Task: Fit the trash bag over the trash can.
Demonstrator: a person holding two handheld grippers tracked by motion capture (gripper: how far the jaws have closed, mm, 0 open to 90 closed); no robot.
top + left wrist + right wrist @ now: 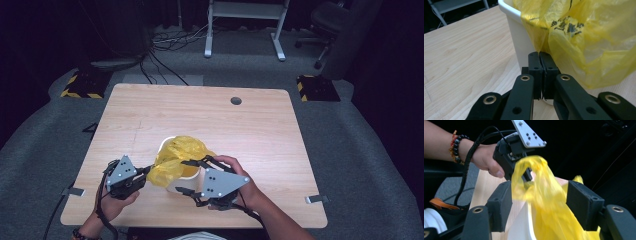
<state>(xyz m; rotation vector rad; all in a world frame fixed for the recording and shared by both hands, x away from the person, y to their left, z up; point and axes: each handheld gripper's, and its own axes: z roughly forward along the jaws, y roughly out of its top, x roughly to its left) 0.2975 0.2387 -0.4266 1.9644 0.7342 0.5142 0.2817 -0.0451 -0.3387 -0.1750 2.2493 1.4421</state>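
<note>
Your left gripper (145,171) has its jaws clamped on an edge of the yellow plastic bag (179,159), which drapes over the white bin (517,32) near the table (260,125)'s front edge. Your right gripper (192,176) stands just right of the bin, jaws apart, with the bag loose between them.

My left tongs (145,171) and right tongs (189,176) are matte black linkage arms with brass-ringed pivot holes and blocky black pads. Each carries a grey three-cornered plate (221,183) dotted with small pale screws. A thick black cable (468,160) trails from the left one. On that wrist I wear a dark bead bracelet (457,145), with what looks like a red-and-orange band beside it.
</note>
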